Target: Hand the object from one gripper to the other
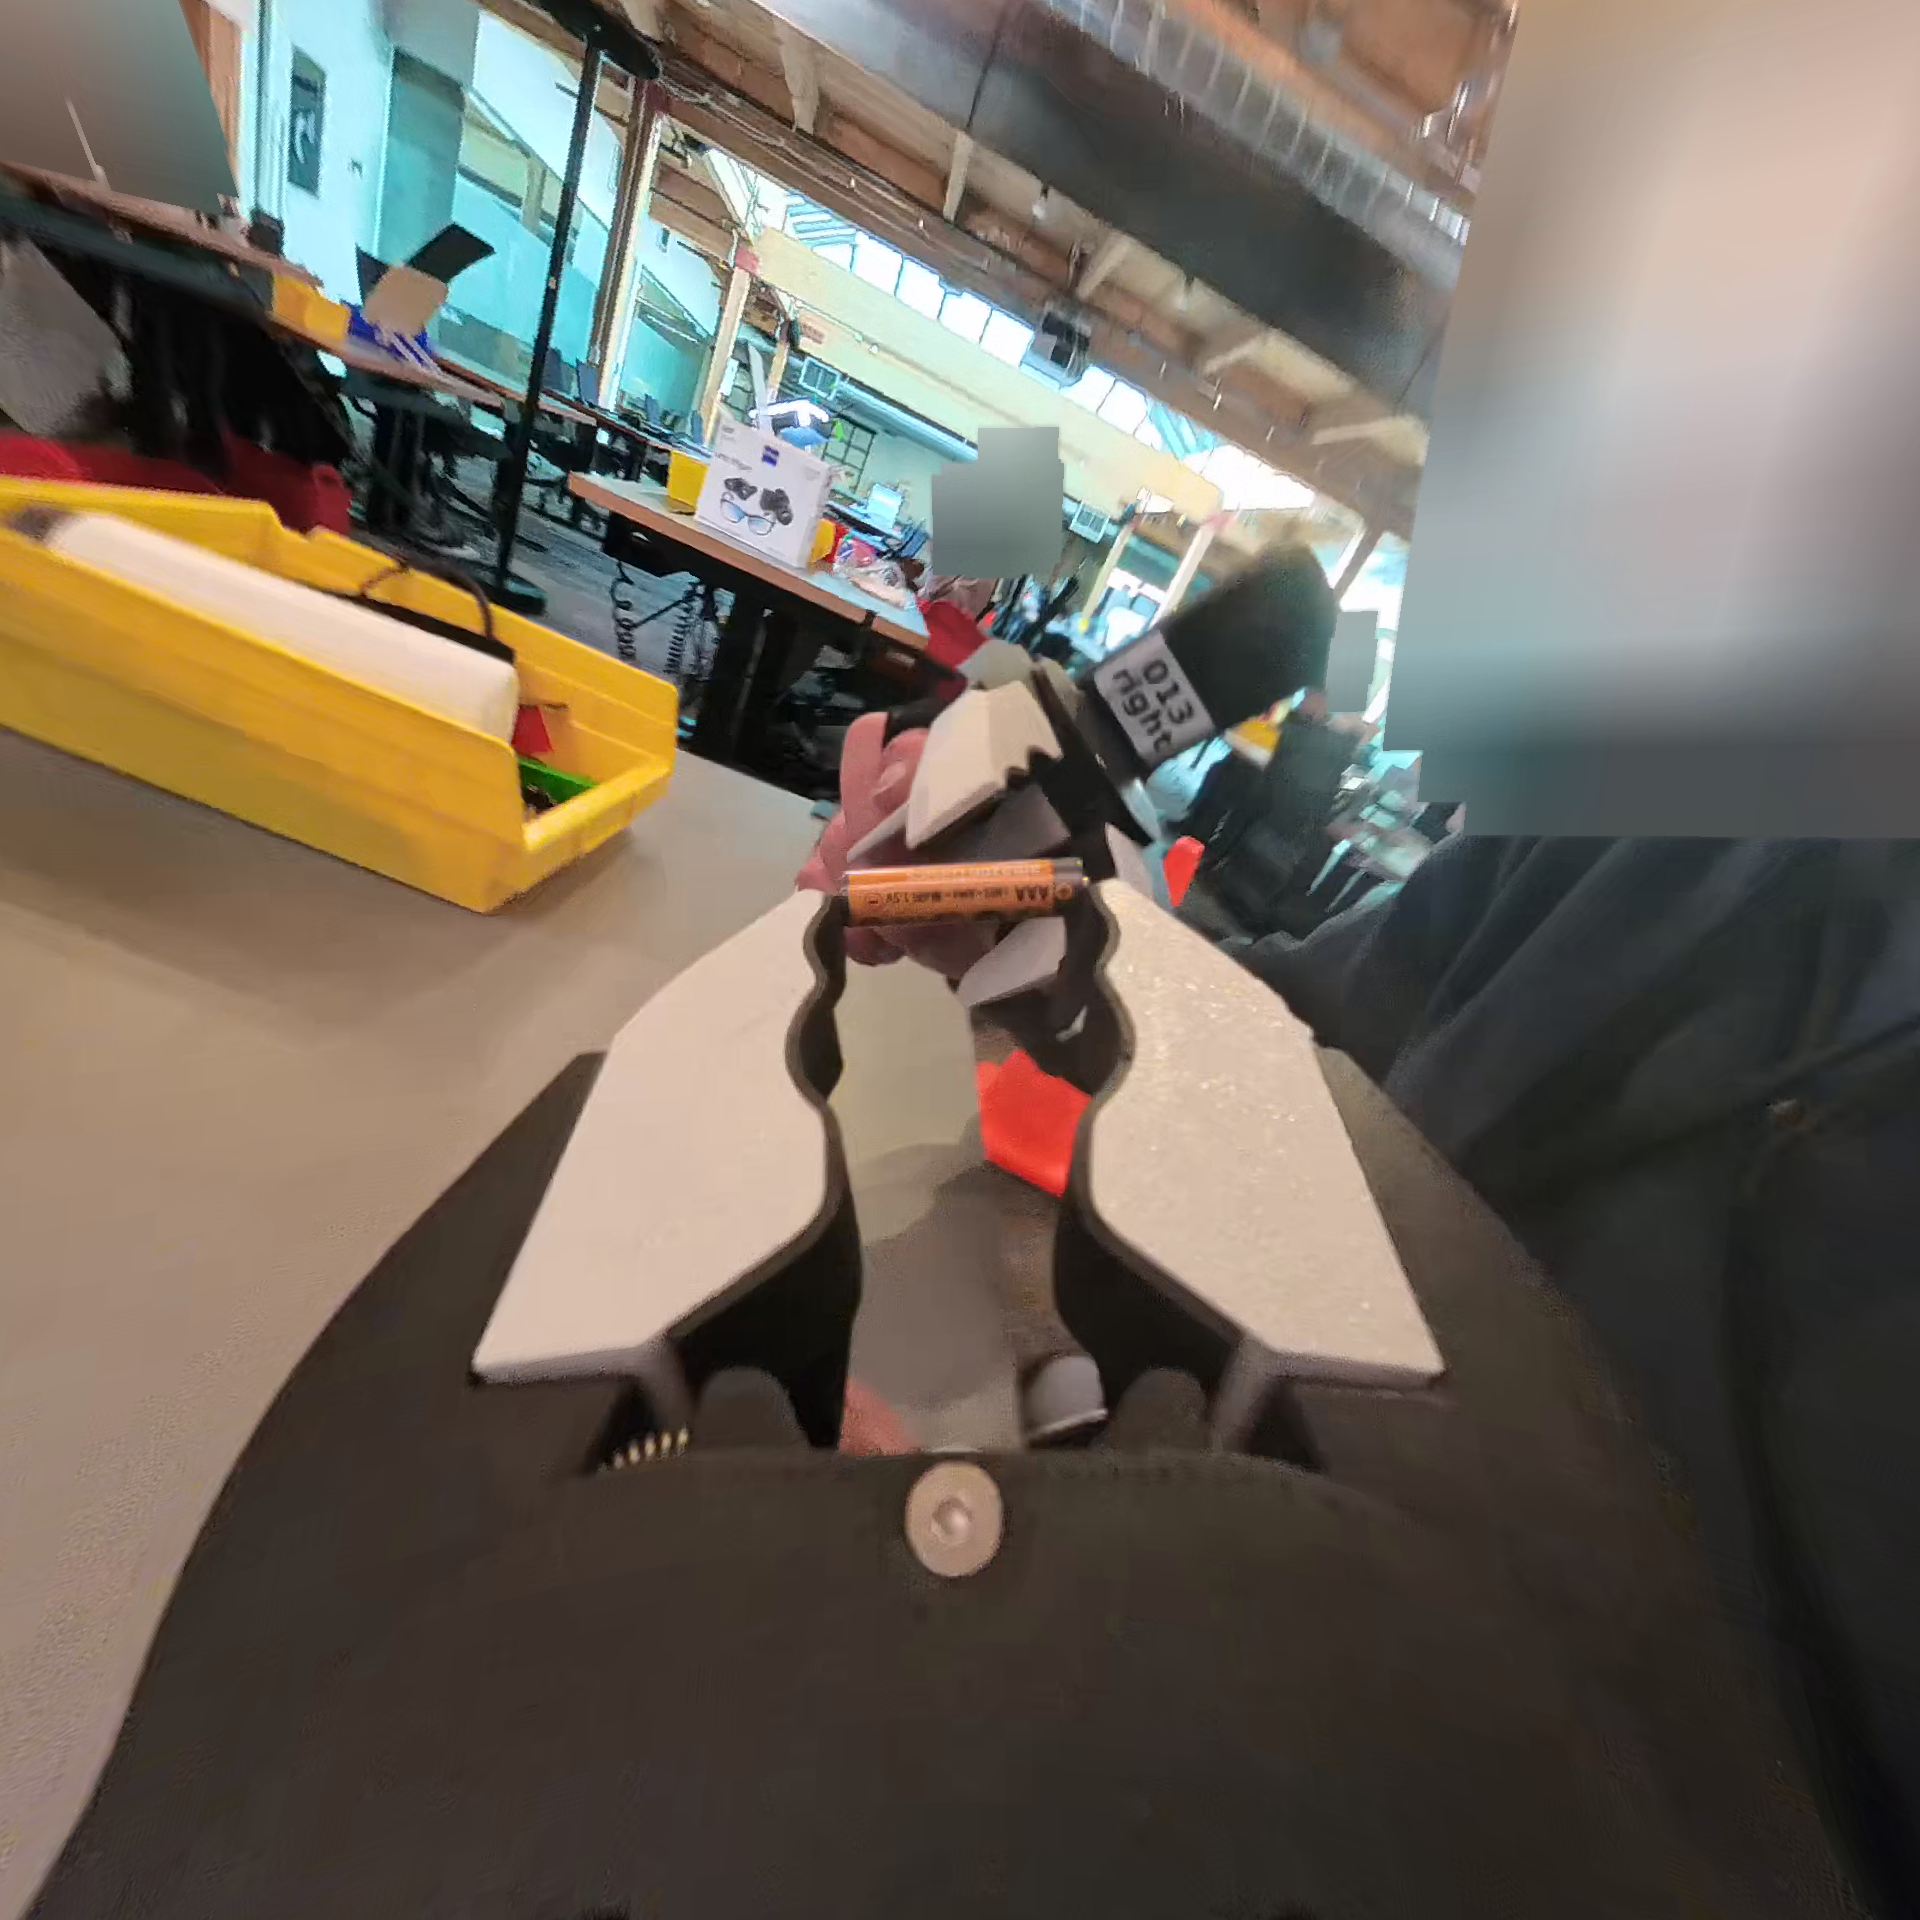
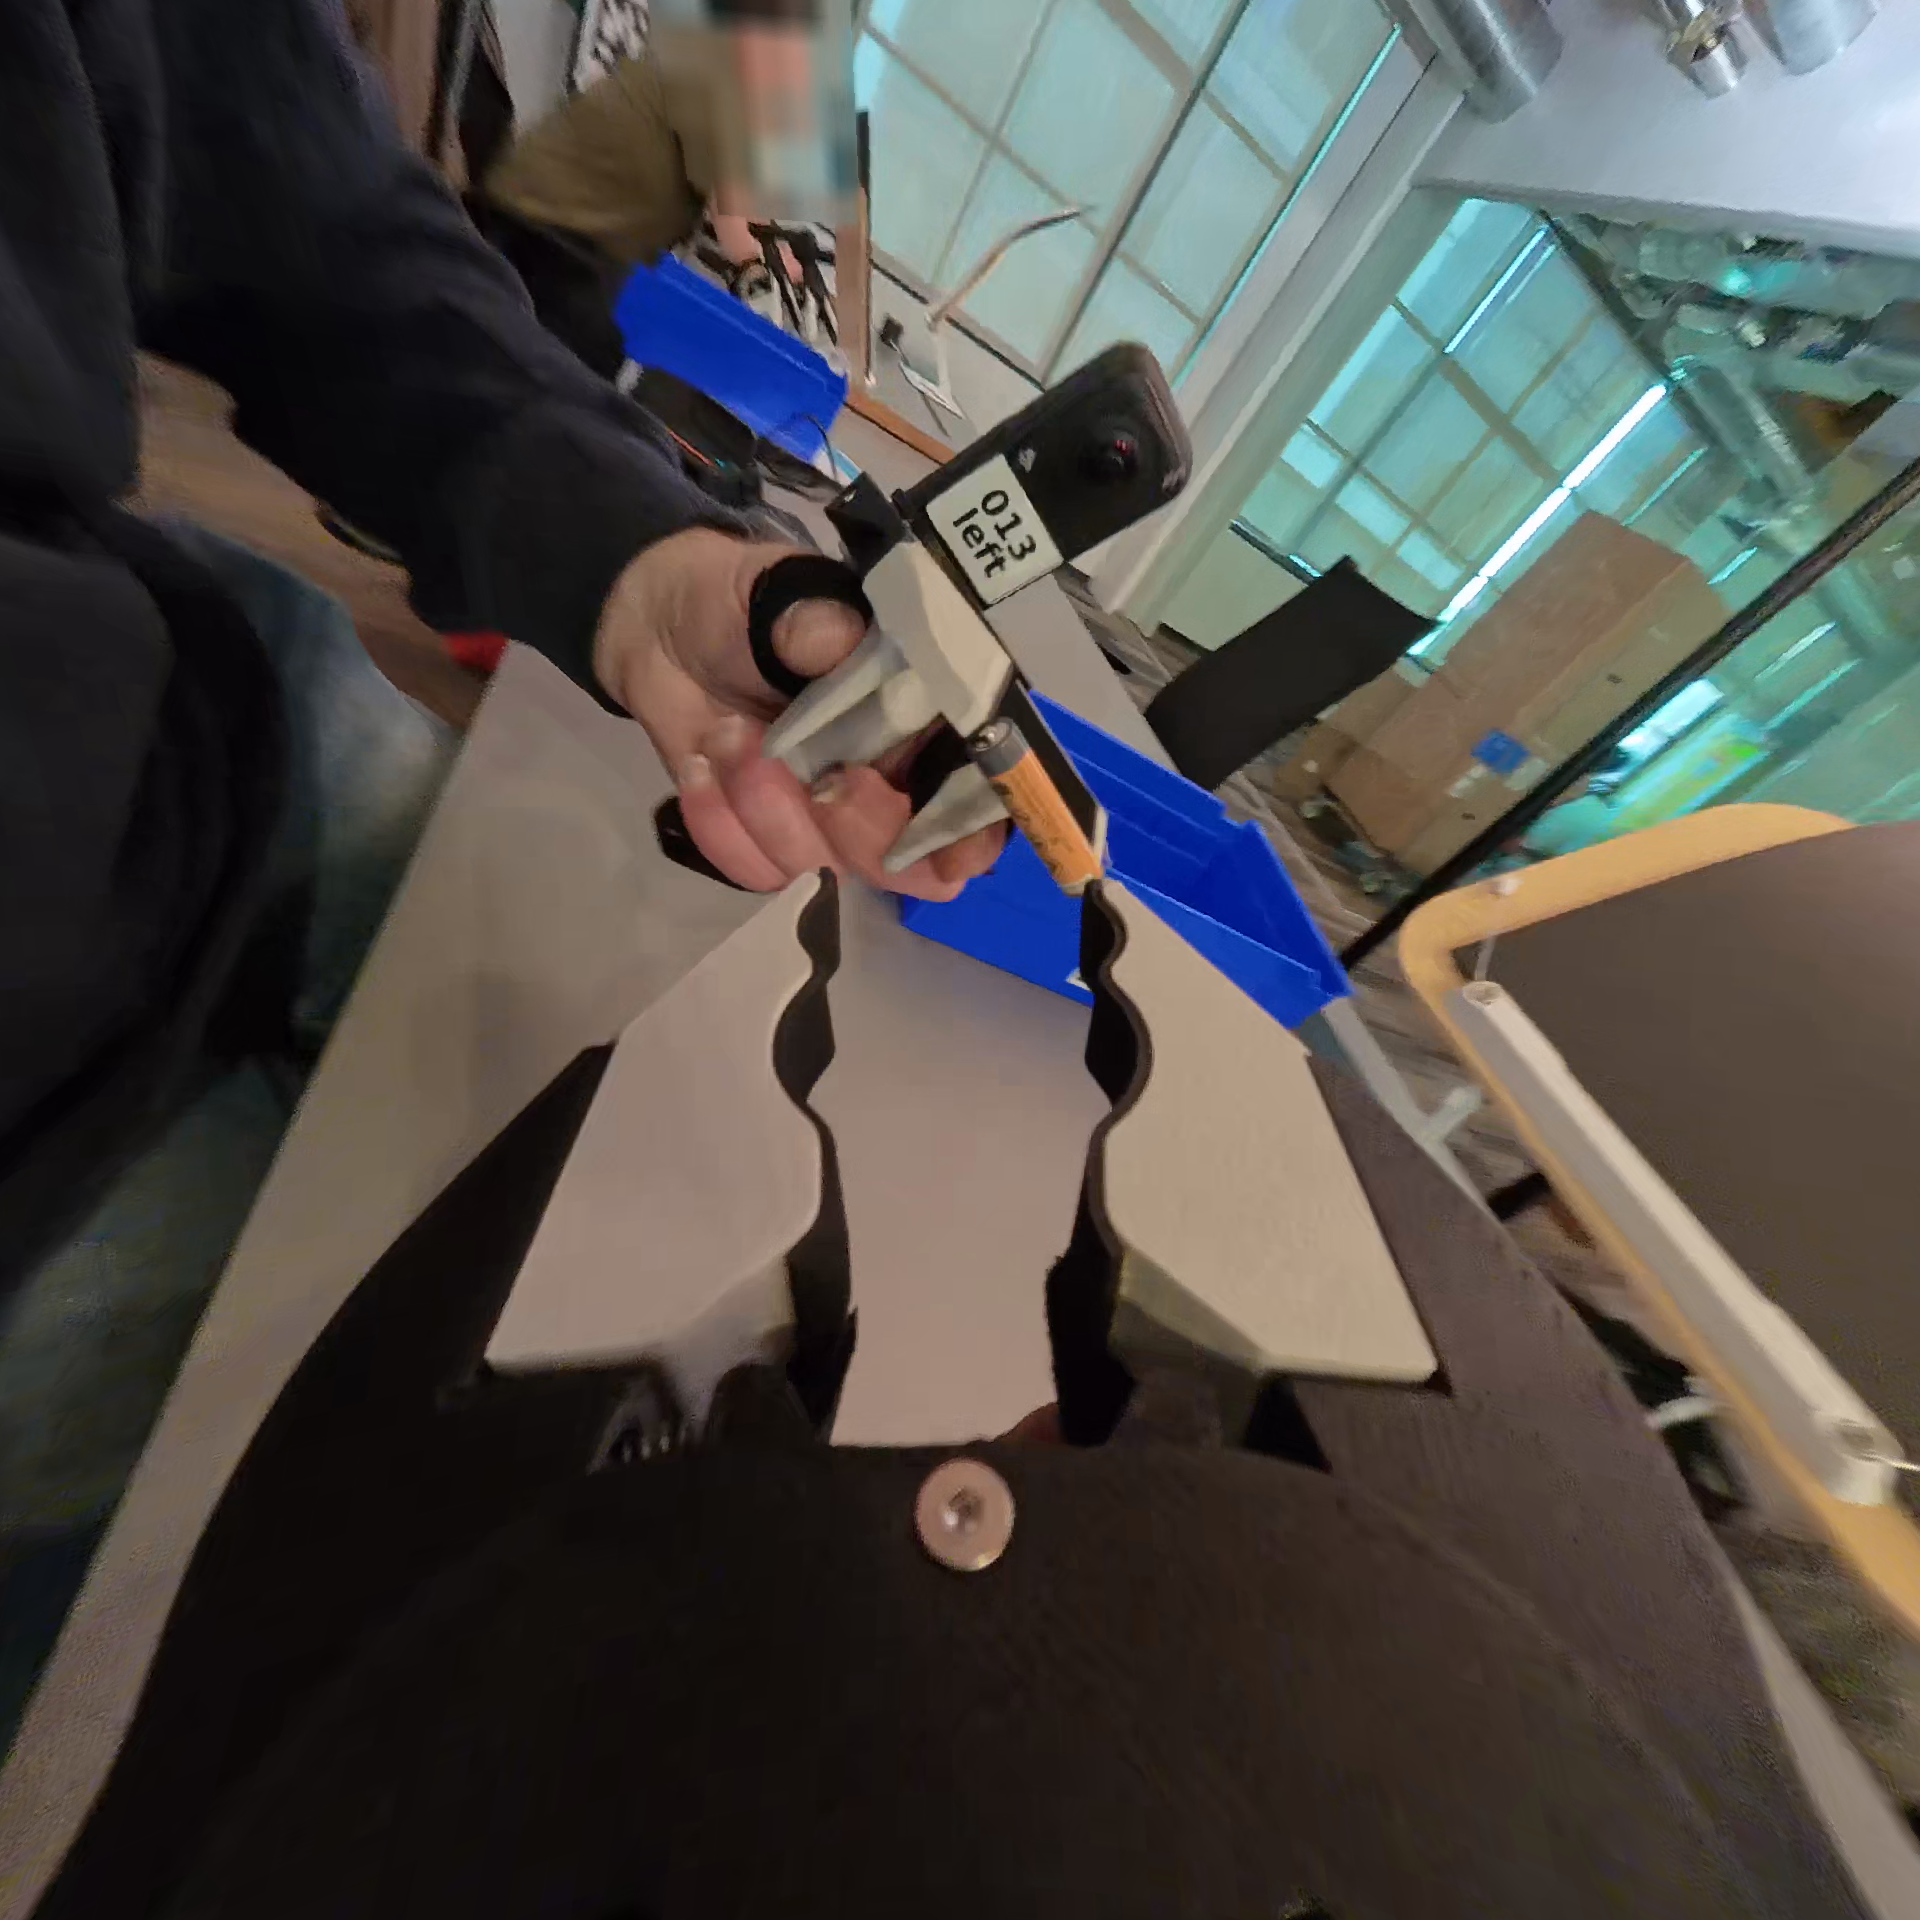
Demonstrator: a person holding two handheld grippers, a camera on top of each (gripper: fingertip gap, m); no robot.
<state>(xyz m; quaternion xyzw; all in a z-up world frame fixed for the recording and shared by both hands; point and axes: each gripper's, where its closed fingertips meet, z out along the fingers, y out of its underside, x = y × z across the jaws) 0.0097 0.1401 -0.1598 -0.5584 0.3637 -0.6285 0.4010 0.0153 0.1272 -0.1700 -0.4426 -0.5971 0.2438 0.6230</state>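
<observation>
The left gripper [image 1: 961,914] holds the battery [image 1: 964,891] endwise between its jaw tips, long axis crosswise, above the bench [image 1: 260,1091]; the right gripper [image 2: 956,904], jaws wide, touches one end

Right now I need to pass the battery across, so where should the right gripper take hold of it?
Grip the bare middle of the battery, pinching across its round sides. The left gripper clamps it end to end between its fingertips, so only the barrel is free. Bring the right gripper, which is open, in from the side facing away from the left gripper, probably with its jaws crosswise to the battery.
</observation>
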